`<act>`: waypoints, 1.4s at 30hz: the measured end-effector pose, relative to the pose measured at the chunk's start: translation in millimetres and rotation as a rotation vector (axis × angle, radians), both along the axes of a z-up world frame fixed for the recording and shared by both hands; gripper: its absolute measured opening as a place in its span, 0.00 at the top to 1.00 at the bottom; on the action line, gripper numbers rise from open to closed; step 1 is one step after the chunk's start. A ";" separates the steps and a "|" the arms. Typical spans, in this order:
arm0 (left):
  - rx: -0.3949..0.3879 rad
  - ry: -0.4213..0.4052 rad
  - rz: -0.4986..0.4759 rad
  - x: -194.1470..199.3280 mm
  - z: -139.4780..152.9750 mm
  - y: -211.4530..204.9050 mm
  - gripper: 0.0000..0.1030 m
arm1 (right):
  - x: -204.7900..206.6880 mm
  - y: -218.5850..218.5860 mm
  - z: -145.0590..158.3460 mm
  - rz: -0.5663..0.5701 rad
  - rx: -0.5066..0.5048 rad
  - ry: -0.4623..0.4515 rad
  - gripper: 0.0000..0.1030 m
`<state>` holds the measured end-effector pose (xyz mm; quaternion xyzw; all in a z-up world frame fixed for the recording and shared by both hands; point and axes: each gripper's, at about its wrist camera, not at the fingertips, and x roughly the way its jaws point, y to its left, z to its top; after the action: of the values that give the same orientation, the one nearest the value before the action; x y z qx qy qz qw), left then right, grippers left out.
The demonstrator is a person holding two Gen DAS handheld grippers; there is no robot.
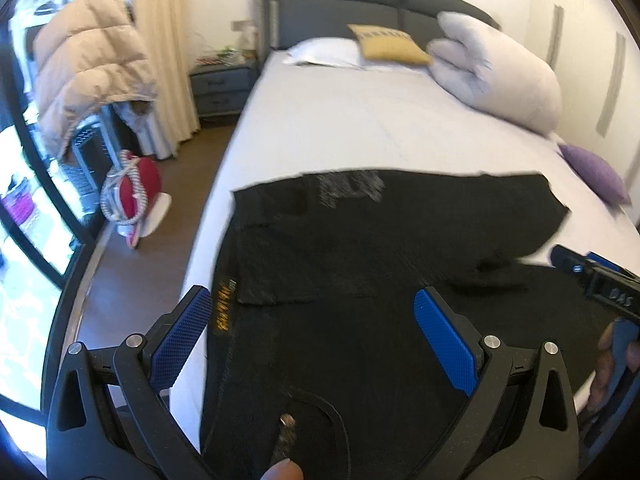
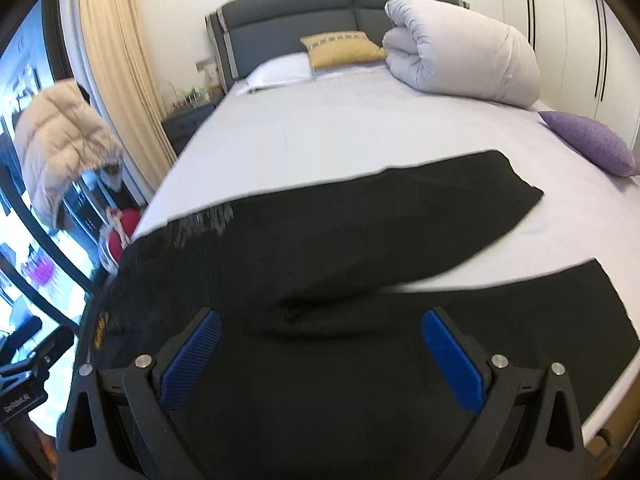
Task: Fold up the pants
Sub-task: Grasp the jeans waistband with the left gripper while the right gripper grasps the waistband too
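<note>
pants (image 1: 360,240): yellow waistband lettering, near left – illegible | pants: grey print, far left – illegible | right gripper (image 1: 612,292) body: white marking reading roughly "DAS" – partly legible

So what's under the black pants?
The black pants lie spread on the bed's pale sheet, which shows all around them. Anything beneath the fabric itself is covered.

Home bedroom, made bed (image 2: 320,128), padded headboard (image 2: 288,20), pillows, nightstand (image 1: 222,88)
</note>
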<state>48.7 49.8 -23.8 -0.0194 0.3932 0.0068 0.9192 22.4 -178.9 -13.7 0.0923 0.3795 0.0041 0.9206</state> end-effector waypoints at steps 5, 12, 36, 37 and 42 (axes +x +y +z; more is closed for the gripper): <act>0.059 0.118 0.122 31.2 -13.4 13.5 0.00 | 25.1 -9.0 4.8 0.022 -0.010 -0.073 0.00; 0.014 0.107 0.128 92.8 -24.9 43.3 0.00 | 57.6 -17.5 3.5 0.054 -0.038 -0.121 0.00; 0.190 0.481 -0.743 338.9 -119.1 10.4 0.26 | 178.8 -13.3 -35.4 0.432 -0.045 0.107 0.48; 0.178 0.505 -0.746 343.6 -124.0 10.7 0.26 | 180.6 -11.9 -37.2 0.442 -0.047 0.112 0.49; 0.073 0.560 -0.740 365.8 -128.1 27.2 0.38 | 186.3 -1.5 -35.6 0.490 -0.060 0.118 0.49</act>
<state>414.5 77.0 -151.9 0.1569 0.6061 -0.3029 0.7185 208.7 -180.4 -49.3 -0.0299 0.4434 0.2106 0.8707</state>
